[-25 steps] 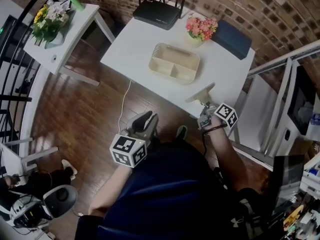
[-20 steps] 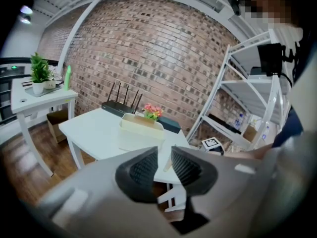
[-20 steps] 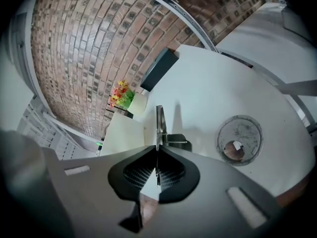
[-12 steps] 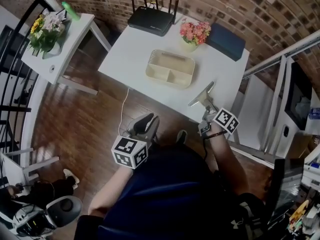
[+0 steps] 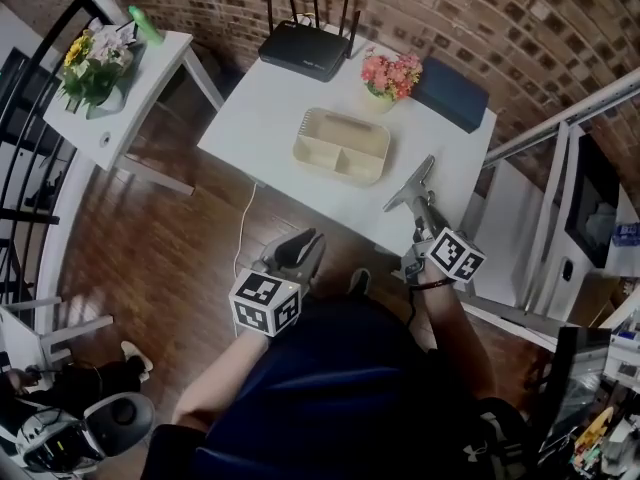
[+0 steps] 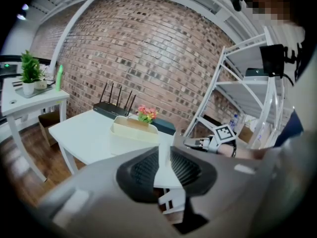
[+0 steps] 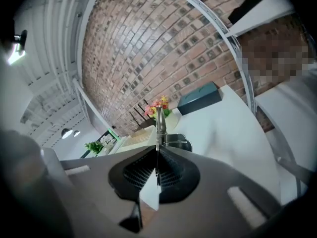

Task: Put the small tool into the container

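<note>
A small tool with a flat metal blade (image 5: pixel 410 182) sticks out over the front right edge of the white table (image 5: pixel 262 98). My right gripper (image 5: pixel 426 224) is shut on its handle end. In the right gripper view the blade (image 7: pixel 159 119) rises edge-on from the closed jaws. The cream container (image 5: pixel 343 119), divided into compartments, sits mid-table, left of and beyond the tool; it also shows as the container (image 6: pixel 132 130) in the left gripper view. My left gripper (image 5: pixel 302 247) hangs below the table's front edge over the wooden floor, its jaws a narrow gap apart with nothing between them.
A black router (image 5: pixel 305 54), a pot of pink flowers (image 5: pixel 390 74) and a dark blue box (image 5: pixel 450 94) line the table's far side. A small side table (image 5: pixel 110 108) with a plant stands left. A white metal shelf (image 5: pixel 560 158) stands close on the right.
My right gripper has shifted a little to the right and nearer with the tool still in it. The left gripper has barely moved.
</note>
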{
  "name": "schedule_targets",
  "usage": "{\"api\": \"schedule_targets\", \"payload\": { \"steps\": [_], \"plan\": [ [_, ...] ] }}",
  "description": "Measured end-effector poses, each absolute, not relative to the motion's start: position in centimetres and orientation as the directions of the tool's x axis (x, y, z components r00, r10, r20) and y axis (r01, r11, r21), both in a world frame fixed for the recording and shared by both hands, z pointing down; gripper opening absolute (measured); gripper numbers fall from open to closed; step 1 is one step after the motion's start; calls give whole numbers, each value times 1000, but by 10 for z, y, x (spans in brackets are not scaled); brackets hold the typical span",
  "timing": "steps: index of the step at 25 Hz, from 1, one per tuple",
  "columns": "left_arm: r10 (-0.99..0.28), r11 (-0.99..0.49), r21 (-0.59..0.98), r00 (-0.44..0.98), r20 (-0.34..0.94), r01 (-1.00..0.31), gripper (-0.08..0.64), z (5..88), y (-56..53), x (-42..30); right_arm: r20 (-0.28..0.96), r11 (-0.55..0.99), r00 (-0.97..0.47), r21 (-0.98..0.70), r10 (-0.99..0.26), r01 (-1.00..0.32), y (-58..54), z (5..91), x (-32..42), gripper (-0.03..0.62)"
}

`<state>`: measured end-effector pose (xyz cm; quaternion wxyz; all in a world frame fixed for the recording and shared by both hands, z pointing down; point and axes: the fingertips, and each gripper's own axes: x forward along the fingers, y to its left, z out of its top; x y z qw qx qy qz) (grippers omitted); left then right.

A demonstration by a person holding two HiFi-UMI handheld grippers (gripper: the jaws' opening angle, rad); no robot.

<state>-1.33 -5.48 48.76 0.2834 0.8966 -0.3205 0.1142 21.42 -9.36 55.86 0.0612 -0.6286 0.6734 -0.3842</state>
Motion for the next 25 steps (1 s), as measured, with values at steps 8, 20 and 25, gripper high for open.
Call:
{"api": "schedule_targets", "payload": {
  "steps": [8,20,25],
  "plan": [
    [-526,-619,445,763,375,-647,71,486,-55,-16,331,70,-250,-471,-910,-879,-110,511,196,12],
    [-571,-581,452,734,368,-677,67,483,-57,-29,293,189,-297,-346,-909,-919,-130,476,177,12],
    [-589,-561,452,718,371,-694,67,485,-55,-37,281,241,-319,-281,-905,-929,-138,469,165,12]
  ]
}}
